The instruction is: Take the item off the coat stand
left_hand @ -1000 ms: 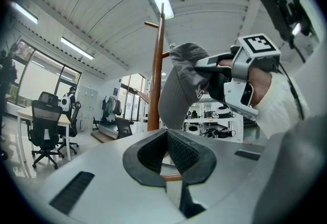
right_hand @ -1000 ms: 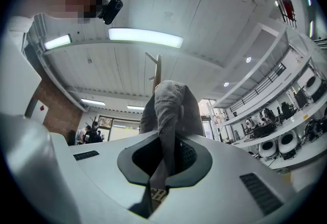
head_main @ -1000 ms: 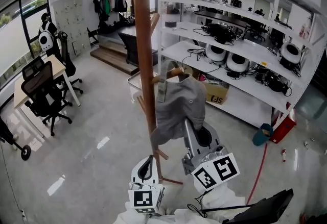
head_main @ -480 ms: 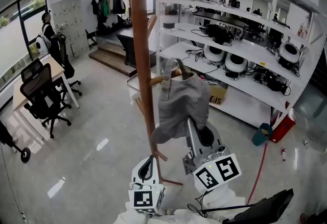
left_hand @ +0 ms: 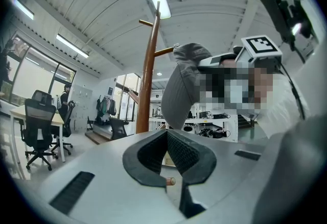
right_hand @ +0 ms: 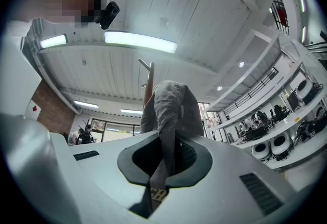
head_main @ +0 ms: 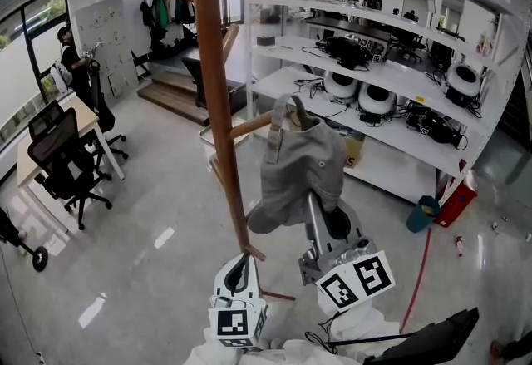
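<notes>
Clamping the right gripper (right_hand: pixel 162 167) fingers (right_hand: pixel 187 155) on the strap of the grey cap (head_main: pixel 299 164) and tilting upward, likely to unhook it from the peg (head_main: pixel 249 125) of the coat stand (head_main: pixel 212 89) where it hangs, left gripper (left_hand: pixel 168 167) idle below, fingers together, empty.

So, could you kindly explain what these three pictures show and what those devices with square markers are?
No robot here: a person holds a pair of tongs in each hand. The wide picture comes from a camera on the person's head, looking down; the other two come from cameras riding on the tongs, looking along them. The right tongs are closed on a grey cap, which hangs on a peg of the wooden coat stand. The left tongs are shut, hold nothing and sit low beside the stand. The marker cubes are part of the tongs.
</notes>
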Demonstrator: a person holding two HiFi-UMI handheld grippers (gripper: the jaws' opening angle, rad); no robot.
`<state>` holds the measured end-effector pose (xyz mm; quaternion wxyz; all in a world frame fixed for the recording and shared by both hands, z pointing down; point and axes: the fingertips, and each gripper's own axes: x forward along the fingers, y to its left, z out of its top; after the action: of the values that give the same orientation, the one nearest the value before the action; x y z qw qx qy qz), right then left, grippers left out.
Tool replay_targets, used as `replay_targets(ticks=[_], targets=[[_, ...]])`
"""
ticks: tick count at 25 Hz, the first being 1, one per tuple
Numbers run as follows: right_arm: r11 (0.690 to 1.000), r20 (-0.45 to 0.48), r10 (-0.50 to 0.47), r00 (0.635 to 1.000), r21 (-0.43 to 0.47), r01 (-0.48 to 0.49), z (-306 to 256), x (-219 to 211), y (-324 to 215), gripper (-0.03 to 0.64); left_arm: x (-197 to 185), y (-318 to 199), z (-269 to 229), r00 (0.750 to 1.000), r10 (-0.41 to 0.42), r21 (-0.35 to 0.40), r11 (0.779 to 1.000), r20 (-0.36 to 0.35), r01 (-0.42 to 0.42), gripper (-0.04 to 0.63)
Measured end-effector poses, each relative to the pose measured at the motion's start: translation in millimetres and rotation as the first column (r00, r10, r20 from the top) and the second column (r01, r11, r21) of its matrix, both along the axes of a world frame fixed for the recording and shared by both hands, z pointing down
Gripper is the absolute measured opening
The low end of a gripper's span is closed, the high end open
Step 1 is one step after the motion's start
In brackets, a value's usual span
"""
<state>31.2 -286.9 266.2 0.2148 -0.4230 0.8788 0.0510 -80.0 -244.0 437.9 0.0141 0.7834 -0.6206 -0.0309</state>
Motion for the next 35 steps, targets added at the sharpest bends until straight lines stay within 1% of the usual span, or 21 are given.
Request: replay_targets(ticks=[15,21,35], targets=[[0.999,0.001,0.018,1.0,-0.046,-0.018,17.9,18.0,12.3,0.017,21.3,6.8,5.9,0.999,0.04,-0.013,0.999,-0.001,-0.04,0.002],[0.997,-0.001,0.008,1.0,-0.071,-0.008,25.9,15.8,15.9,0.017,19.1,9.6,5.7,1.0,0.029,-0.016,0.999,-0.003,-0.029,0.0],[0.992,-0.04,0.002,0.999,-0.123,-0.007,51.0,5.2,21.7,0.017,9.1,18.3,3.4,1.0,0.0,-0.015,1.0,-0.01,-0.001,0.0]])
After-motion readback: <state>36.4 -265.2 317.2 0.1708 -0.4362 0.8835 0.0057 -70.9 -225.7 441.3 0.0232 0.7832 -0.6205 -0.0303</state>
